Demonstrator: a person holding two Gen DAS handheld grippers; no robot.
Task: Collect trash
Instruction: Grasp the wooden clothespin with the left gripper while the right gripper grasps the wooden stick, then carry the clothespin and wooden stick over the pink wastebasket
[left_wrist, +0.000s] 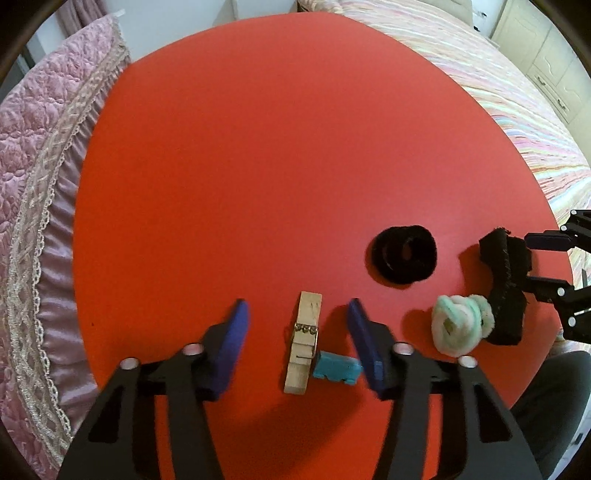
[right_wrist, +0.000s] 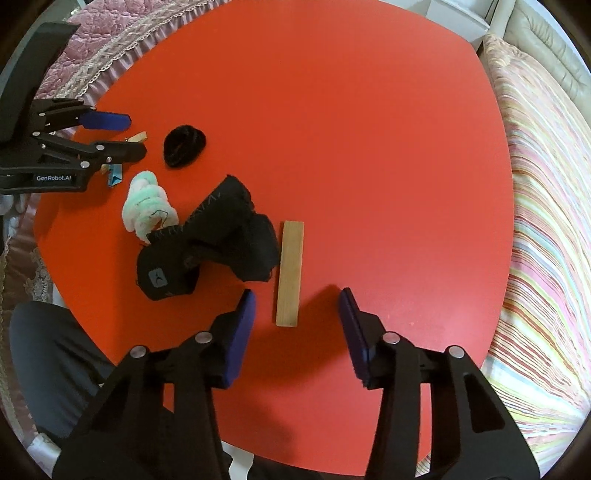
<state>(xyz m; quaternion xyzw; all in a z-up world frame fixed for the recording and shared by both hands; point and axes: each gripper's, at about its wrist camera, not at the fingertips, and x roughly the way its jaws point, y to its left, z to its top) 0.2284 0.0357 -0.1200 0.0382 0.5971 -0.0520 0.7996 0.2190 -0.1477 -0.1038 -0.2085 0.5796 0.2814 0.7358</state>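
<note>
The left hand-held gripper (left_wrist: 297, 325) is held pointing steeply down over the red worktop (left_wrist: 258, 166), its blue pads standing apart with the wooden clothespin (left_wrist: 303, 345) between them, nothing being pressed. A gap is seen on both sides of the clothespin, so it is not yet gripped. The small blue piece (left_wrist: 337, 369) lies just inside the right-hand pad and touches the clothespin's side. If the pads are brought together as they stand, the blue piece could be caught along with the clothespin or pushed aside, and the clothespin could be twisted out of line and slip away.

The right hand-held gripper (right_wrist: 295, 314) is likewise held open, moderately wide, with the lower end of the wooden block (right_wrist: 290, 273) between its pads and untouched. The black fabric item (right_wrist: 218, 243) lies against the block's far left side; were the left-hand pad to drift forward, the fabric could be snagged and dragged.

The wooden block is shown only by the right wrist view, together with the tag on the black fabric and a dark trouser leg (right_wrist: 55, 354) at the worktop's edge. Only the left wrist view shows clearly how the clothespin and blue piece lie. In both views the black hair tie (left_wrist: 404, 258) and the pale fluffy bundle (left_wrist: 458, 325) are seen between the two hand-held grippers. No bin is seen in either view.
</note>
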